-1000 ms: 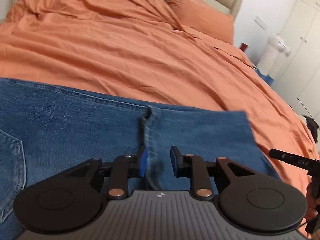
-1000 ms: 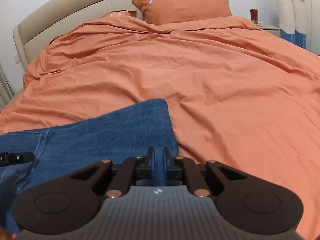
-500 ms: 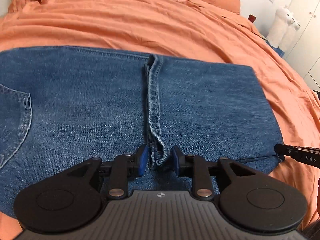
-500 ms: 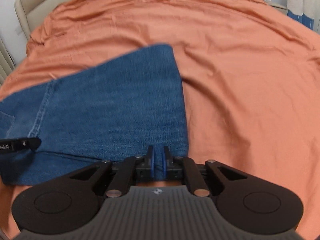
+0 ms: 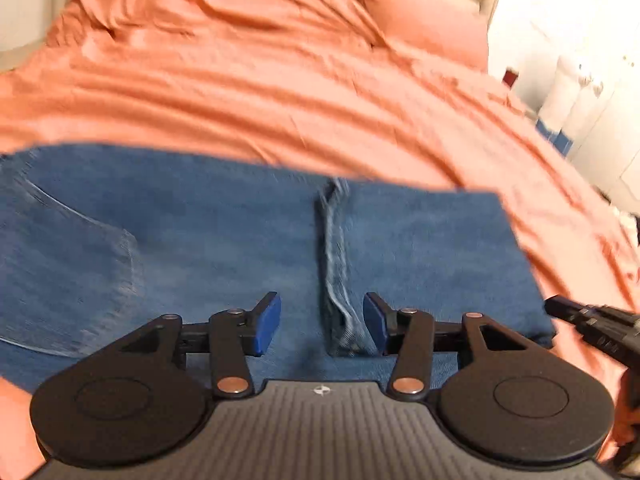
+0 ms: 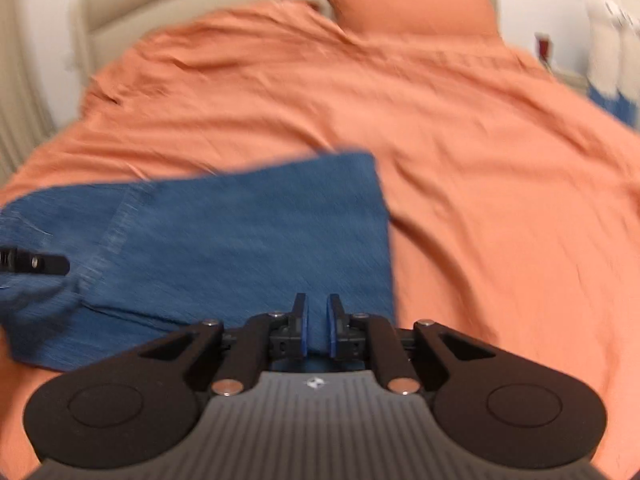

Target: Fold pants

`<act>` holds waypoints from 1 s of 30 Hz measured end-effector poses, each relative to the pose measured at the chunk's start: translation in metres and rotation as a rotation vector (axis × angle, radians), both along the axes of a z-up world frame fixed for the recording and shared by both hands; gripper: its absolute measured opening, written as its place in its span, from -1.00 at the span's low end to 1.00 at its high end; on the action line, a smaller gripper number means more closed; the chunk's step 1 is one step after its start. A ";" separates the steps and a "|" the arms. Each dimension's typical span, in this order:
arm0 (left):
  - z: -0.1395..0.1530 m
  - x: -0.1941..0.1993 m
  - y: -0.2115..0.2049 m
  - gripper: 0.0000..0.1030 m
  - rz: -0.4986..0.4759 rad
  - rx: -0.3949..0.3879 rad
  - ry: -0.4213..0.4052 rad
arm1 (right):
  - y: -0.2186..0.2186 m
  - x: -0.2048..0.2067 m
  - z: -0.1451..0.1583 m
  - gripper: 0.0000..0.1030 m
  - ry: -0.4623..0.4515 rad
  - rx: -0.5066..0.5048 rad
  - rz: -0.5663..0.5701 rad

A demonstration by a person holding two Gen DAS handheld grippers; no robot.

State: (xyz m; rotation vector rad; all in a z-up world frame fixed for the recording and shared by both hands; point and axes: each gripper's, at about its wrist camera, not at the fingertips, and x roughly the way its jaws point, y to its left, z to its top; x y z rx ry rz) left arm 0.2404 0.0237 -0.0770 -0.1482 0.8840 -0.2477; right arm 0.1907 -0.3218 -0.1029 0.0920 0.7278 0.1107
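Note:
Blue denim pants [image 5: 224,248] lie folded flat on the orange bed cover. In the left wrist view a back pocket is at the left and the leg hems [image 5: 336,272] run down the middle. My left gripper [image 5: 320,322] is open just above the denim, with the hem end between its blue pads, which are apart from it. In the right wrist view the pants [image 6: 240,248] fill the lower left. My right gripper [image 6: 317,326] stands over their near right corner with its pads a narrow gap apart; I cannot tell whether cloth is pinched.
The orange bed cover [image 5: 280,92] spreads behind and to the right [image 6: 500,200]. An orange pillow [image 6: 404,4] and beige headboard [image 6: 180,4] are at the far end. A white plush toy [image 5: 568,92] and a nightstand stand beyond the bed's right side.
My left gripper has opened wider and let go of the hem. Both views have tilted up from the denim and are motion-blurred. My right gripper's pads have parted slightly.

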 end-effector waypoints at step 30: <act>-0.092 0.007 0.326 0.55 0.756 -0.507 -0.014 | 0.116 0.060 -0.031 -0.39 0.011 0.078 0.265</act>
